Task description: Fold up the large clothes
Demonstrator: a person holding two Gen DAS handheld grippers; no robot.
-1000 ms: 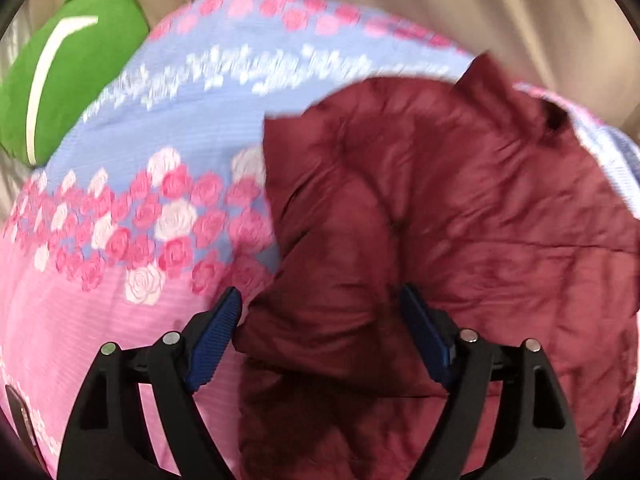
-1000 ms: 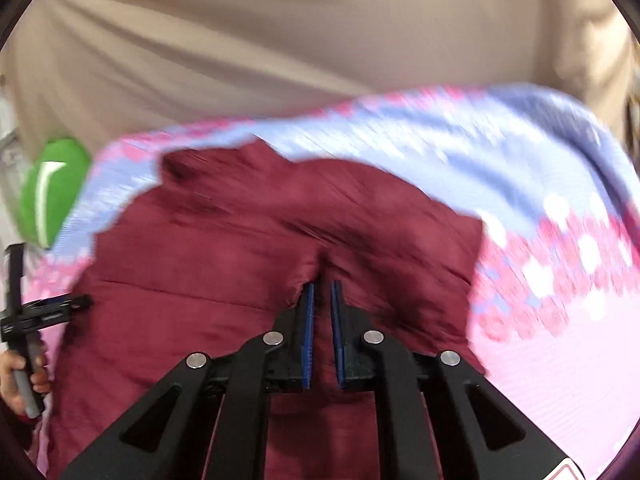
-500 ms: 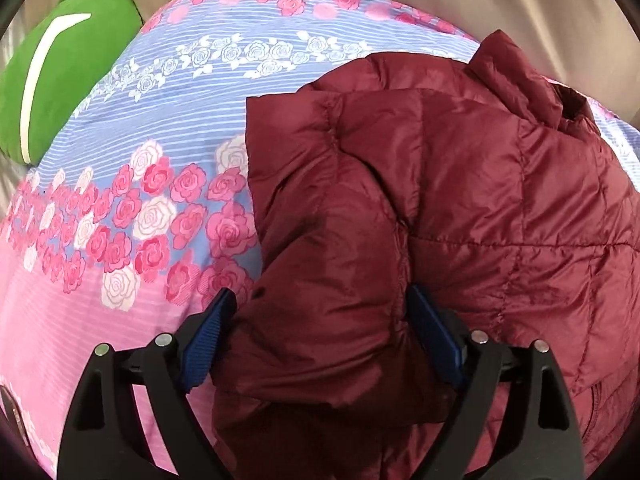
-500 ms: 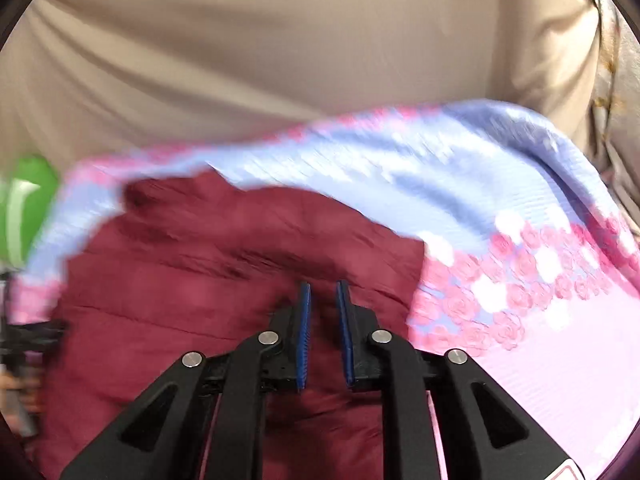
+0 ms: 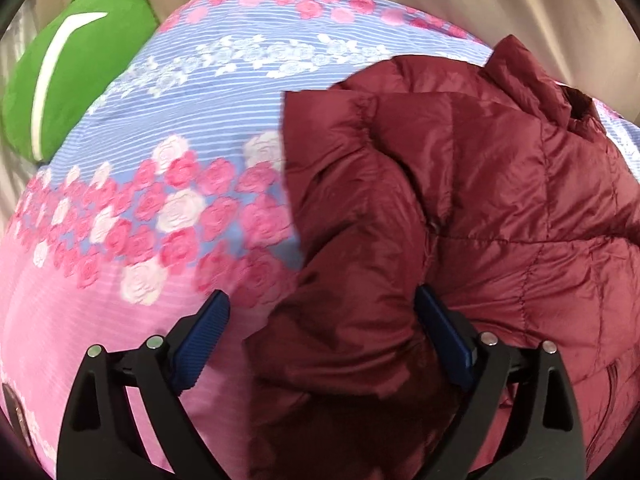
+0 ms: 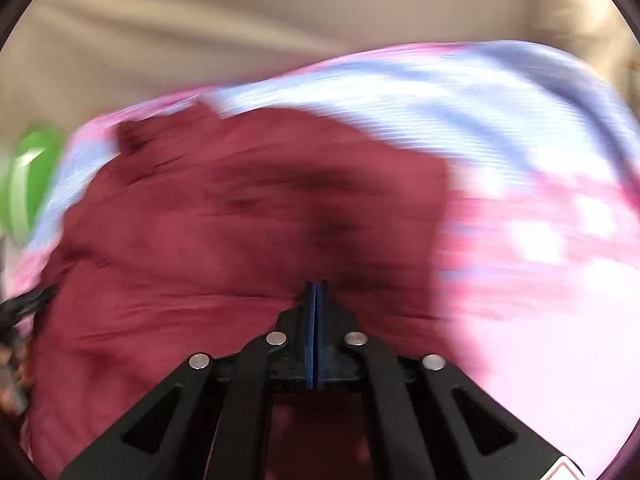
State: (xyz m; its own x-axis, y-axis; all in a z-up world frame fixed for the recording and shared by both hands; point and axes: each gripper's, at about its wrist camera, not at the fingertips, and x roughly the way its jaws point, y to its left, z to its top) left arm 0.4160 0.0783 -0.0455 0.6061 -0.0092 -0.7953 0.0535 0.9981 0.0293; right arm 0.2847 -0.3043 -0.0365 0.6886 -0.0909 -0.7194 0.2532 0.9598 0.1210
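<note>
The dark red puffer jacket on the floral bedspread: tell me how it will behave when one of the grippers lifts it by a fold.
The puffer jacket looks quilted and puffy, so it is probably light for its bulk. It lies in soft, sagging folds, so it would likely droop rather than hold shape. Its shiny shell suggests it may slide between the blue pads of the opening left gripper.

place: home bedroom | evidence: rose-print bedspread (image 5: 200,184), green cushion (image 5: 80,60), beige curtain (image 6: 280,20)
</note>
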